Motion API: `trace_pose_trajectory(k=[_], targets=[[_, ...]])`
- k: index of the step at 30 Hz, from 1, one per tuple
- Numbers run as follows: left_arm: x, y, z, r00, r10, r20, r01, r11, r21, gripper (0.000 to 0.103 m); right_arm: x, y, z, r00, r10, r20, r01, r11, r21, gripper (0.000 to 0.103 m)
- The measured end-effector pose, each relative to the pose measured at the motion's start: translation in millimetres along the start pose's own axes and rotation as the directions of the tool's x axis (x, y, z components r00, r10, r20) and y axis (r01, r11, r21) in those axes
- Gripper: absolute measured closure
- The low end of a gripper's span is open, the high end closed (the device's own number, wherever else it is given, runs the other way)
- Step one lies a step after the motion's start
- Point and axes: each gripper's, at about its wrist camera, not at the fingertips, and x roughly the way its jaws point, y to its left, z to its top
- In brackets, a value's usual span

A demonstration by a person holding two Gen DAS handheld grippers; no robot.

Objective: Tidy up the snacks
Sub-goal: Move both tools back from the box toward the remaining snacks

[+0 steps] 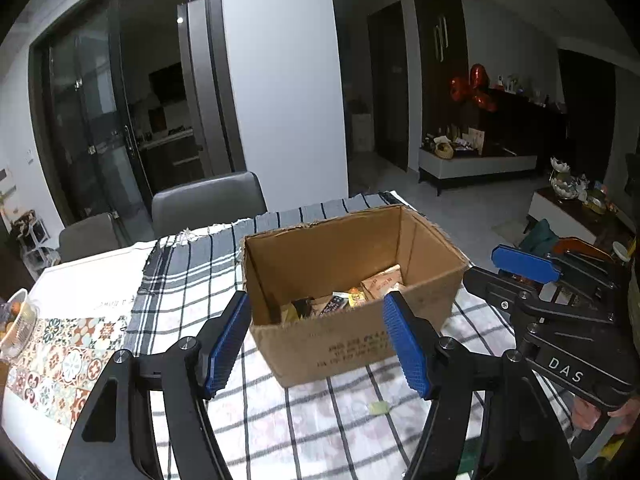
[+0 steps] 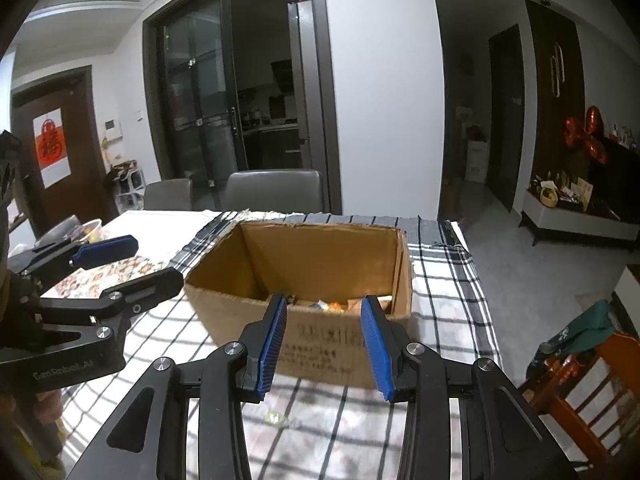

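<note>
An open cardboard box (image 1: 352,344) stands on the checked tablecloth (image 1: 192,280), with several snack packets (image 1: 360,292) lying in its bottom. It also shows in the right wrist view (image 2: 320,352), with packets (image 2: 332,306) just visible over its near wall. My left gripper (image 1: 316,344) is open and empty, held in front of the box. My right gripper (image 2: 324,344) is open and empty, also in front of the box. A small pale wrapped sweet (image 1: 378,407) lies on the cloth near me; it also shows in the right wrist view (image 2: 275,418).
Two grey chairs (image 2: 276,188) stand at the table's far side. A bowl (image 1: 18,324) sits at the left edge on a patterned mat (image 1: 72,356). A wooden chair (image 2: 580,380) with green cloth is at the right. The right gripper shows at the left wrist view's right edge (image 1: 524,268).
</note>
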Motion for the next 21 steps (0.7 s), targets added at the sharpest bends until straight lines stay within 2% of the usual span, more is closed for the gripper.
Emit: trace_pose_trajectory(k=[12,21], targets=[[-35,-15,-43,0.999,-0.042,-0.034,0.042,0.999,0.008,0.036,-46,12,-45,1.000,0.009,-0.009,-0.010,1.000,-0.020,0.063],[-44,-20,-92,0.993,-0.053,-0.107,0.053,0.999,-0.001,0.036,-54,26,-86,0.997,0.033,-0.072,-0.035,0.999,-0.024,0.063]])
